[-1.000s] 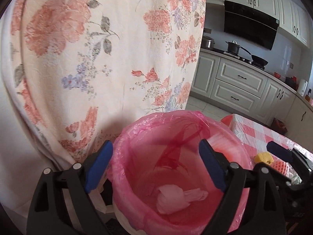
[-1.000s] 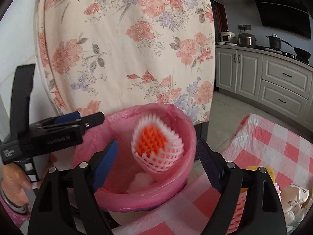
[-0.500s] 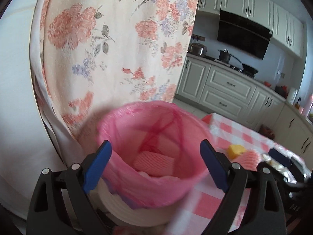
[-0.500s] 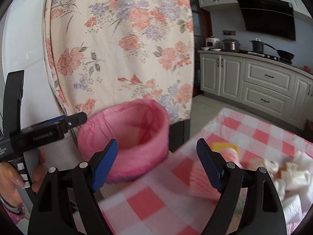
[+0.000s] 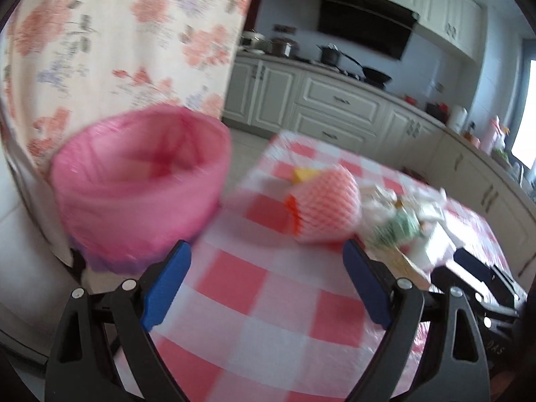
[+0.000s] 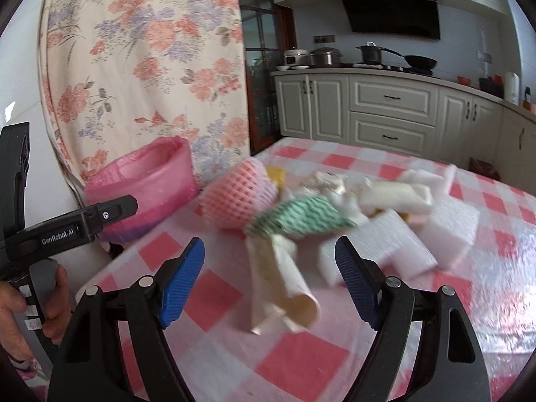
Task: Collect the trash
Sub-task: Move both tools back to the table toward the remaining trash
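Lying on the checked cloth (image 6: 301,361), the paper roll (image 6: 284,288) runs lengthwise toward you, its open end nearest your right gripper (image 6: 269,281). Those jaws have just been closing, yet they stand well apart and empty, with the roll between and beyond them, untouched. Your left gripper (image 5: 266,281) gapes wide over bare cloth, holding nothing. Ahead of it sits the foam net (image 5: 326,206), its mouth facing left. The bin (image 5: 140,181) stands just off the table's left edge. Trash crowds the right; open cloth lies near you.
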`<state>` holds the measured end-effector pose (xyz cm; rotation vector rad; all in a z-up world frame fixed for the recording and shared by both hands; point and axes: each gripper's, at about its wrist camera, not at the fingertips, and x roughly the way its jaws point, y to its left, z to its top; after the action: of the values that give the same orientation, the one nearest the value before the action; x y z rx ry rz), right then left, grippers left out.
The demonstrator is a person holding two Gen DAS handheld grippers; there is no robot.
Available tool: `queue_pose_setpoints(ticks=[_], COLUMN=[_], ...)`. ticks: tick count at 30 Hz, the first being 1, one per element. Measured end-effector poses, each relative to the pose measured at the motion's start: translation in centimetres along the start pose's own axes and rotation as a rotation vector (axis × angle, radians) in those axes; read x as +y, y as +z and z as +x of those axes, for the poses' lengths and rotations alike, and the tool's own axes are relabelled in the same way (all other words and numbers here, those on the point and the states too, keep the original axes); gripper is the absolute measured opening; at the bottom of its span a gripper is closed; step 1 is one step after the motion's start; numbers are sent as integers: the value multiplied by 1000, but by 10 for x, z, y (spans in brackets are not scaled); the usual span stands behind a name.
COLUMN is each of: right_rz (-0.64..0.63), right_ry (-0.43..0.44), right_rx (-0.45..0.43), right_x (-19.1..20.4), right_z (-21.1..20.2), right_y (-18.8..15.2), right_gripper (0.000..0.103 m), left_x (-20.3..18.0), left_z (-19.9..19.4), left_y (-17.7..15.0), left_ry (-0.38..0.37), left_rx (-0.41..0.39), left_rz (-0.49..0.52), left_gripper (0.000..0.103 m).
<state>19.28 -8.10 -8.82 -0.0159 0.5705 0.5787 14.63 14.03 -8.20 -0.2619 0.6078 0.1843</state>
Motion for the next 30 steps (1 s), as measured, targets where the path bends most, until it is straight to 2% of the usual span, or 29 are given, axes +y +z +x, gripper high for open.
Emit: queue_pose_setpoints(ticks=[4,10,15,24,30], right_rz=[13,5,-6,-77,-62], right_ry=[-9,9,22,18,13], right_rx=[10,51,81,194,242], right_x=[-10,-11,-6,10,8], right_z=[2,13,23,56,67], right_y=[-7,-17,-17,-11,-13], right_gripper=[71,63,62,61,49], left_x=[-20,-19,-14,-7,-2], left_z=[7,16,19,24,27], left_y=[-15,-21,-21,-19,-14], left_ry=[-17,0,14,45,49], left_rx=[11,18,12,0,7], left_rz=[47,49,57,96,100], left_gripper=[89,89,89,88,88])
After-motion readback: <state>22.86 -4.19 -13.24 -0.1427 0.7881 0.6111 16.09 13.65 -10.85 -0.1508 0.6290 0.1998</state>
